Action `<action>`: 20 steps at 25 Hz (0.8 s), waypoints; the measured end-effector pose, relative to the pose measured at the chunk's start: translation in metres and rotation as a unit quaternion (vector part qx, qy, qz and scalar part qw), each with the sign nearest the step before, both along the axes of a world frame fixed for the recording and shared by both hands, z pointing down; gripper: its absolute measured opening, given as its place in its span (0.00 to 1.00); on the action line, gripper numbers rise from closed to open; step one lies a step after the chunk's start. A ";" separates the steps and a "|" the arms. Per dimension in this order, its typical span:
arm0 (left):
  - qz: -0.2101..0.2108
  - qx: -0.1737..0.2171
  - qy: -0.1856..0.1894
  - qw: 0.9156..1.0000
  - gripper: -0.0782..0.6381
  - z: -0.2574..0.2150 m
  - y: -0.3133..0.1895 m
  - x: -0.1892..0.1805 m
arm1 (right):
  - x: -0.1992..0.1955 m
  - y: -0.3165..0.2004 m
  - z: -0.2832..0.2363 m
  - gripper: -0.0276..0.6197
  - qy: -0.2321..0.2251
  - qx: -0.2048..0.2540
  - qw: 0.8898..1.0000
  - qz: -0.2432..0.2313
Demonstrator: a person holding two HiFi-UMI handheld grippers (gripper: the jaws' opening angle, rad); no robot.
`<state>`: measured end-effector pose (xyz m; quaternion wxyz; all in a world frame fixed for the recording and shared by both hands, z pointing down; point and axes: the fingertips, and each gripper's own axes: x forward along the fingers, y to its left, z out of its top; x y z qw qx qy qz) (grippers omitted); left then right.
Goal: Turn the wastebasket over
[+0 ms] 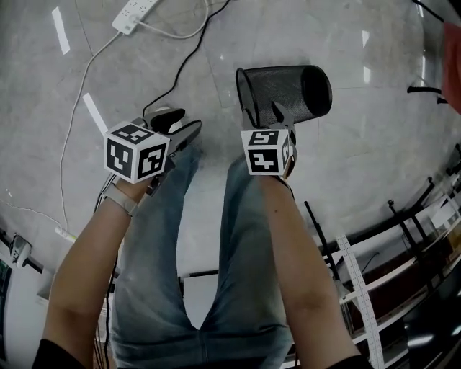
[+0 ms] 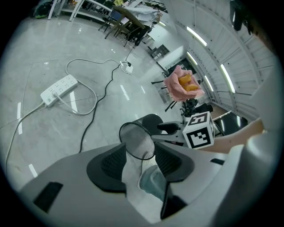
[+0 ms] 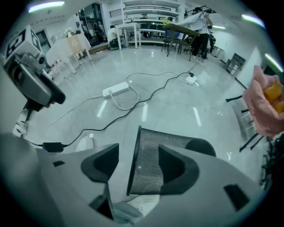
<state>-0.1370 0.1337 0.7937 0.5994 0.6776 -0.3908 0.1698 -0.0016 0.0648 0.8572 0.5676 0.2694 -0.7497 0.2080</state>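
Both grippers hung over the floor (image 1: 360, 166) with nothing gripped. The wastebasket (image 1: 284, 90) – a black mesh one – lay on its side on the bare floor, well apart from the racks lining the floor's right-hand edge, with its open mouth facing the left gripper (image 2: 140, 162) and its closed base pointing away to the right.

I had the right gripper (image 3: 137, 166) pointed steeply down at the rim. Its jaws stood wide, and the rim ran up between them, but neither pad pressed on the mesh, so the basket rested on the floor by its own weight. By my reading that put the job halfway: the basket was tipped, neither upright nor inverted.

The left gripper's jaws were also well apart and empty, with only the floor and the toe of a shoe (image 2: 153, 181) showing through the gap. I held it off to the side, aimed toward the mouth – placed, I'd judge, to steady the basket if it rolled, since a round body on smooth floor would roll easily.

A power strip (image 1: 135, 14) and its cables lay farther off, clear of the basket.
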 end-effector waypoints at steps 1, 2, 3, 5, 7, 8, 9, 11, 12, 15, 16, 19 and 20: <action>-0.001 0.002 0.001 1.000 0.39 -0.002 -0.006 0.010 | 0.002 0.001 -0.007 0.46 -0.025 -0.012 1.000 -0.005; -0.005 0.003 0.003 1.000 0.39 -0.003 -0.011 0.022 | 0.006 0.000 -0.013 0.47 -0.050 -0.024 0.998 -0.007; -0.010 0.003 0.005 1.000 0.39 -0.004 -0.017 0.035 | 0.015 -0.004 -0.018 0.47 -0.072 -0.035 0.997 -0.006; -0.021 -0.001 0.010 1.000 0.40 -0.002 -0.027 0.063 | 0.045 -0.021 -0.024 0.47 -0.095 -0.047 0.994 0.009; -0.035 -0.006 0.015 0.999 0.41 0.002 -0.036 0.092 | 0.085 -0.049 -0.021 0.48 -0.099 -0.052 0.993 0.036; -0.045 -0.010 0.017 0.999 0.42 0.005 -0.041 0.106 | 0.106 -0.063 -0.017 0.49 -0.099 -0.056 0.992 0.049; -0.055 -0.014 0.019 0.998 0.43 0.008 -0.045 0.118 | 0.124 -0.077 -0.011 0.49 -0.099 -0.061 0.991 0.061; -0.071 -0.020 0.017 0.997 0.44 0.018 -0.053 0.139 | 0.157 -0.101 0.004 0.52 -0.098 -0.078 0.989 0.078; -0.078 -0.022 0.015 0.997 0.44 0.024 -0.056 0.147 | 0.170 -0.111 0.013 0.52 -0.096 -0.087 0.988 0.080; -0.106 -0.032 0.001 0.994 0.44 0.043 -0.065 0.159 | 0.196 -0.130 0.039 0.55 -0.096 -0.118 0.986 0.068; -0.117 -0.036 -0.006 0.992 0.44 0.049 -0.067 0.160 | 0.200 -0.134 0.046 0.56 -0.103 -0.131 0.984 0.068; -0.144 -0.046 -0.034 0.988 0.44 0.065 -0.069 0.158 | 0.203 -0.137 0.063 0.56 -0.141 -0.185 0.969 0.083; -0.151 -0.045 -0.048 0.986 0.42 0.068 -0.070 0.154 | 0.201 -0.136 0.068 0.56 -0.154 -0.204 0.963 0.087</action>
